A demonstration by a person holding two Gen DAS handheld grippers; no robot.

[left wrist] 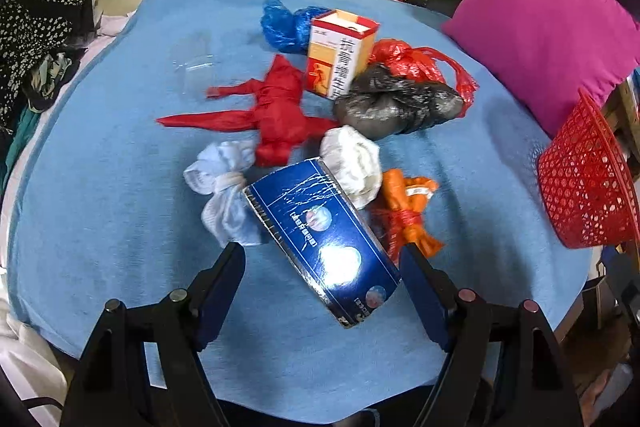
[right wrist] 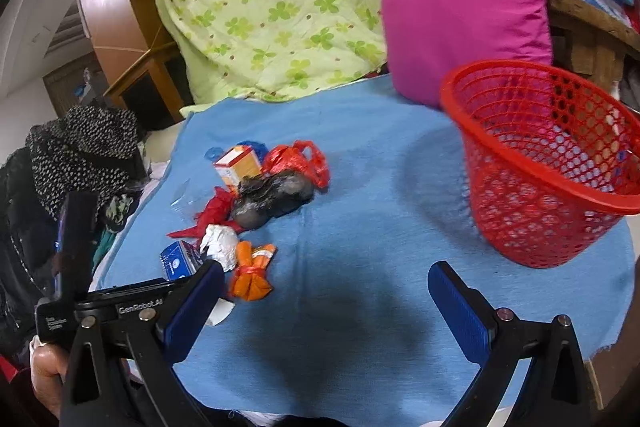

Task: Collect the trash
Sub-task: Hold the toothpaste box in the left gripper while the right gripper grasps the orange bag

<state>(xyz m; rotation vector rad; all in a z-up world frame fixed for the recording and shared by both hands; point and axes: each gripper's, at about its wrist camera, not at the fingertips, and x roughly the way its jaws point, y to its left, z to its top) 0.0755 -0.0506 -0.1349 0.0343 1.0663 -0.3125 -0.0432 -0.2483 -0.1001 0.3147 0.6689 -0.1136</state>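
Two claws are in my views, both spread wide and neither gripping anything. From my left wrist camera, going left to right across the blue blanket: a white knotted bag, a red knotted bag, then the blue box lying tilted between the fingers of my left gripper — the pads stand clear of its sides, as far as I can tell. Beyond it sit an orange-and-white carton, a grey bag and an orange bag. Farthest right, the red mesh basket stands on the blanket, well apart from the pile — my right gripper hovers over bare cloth.
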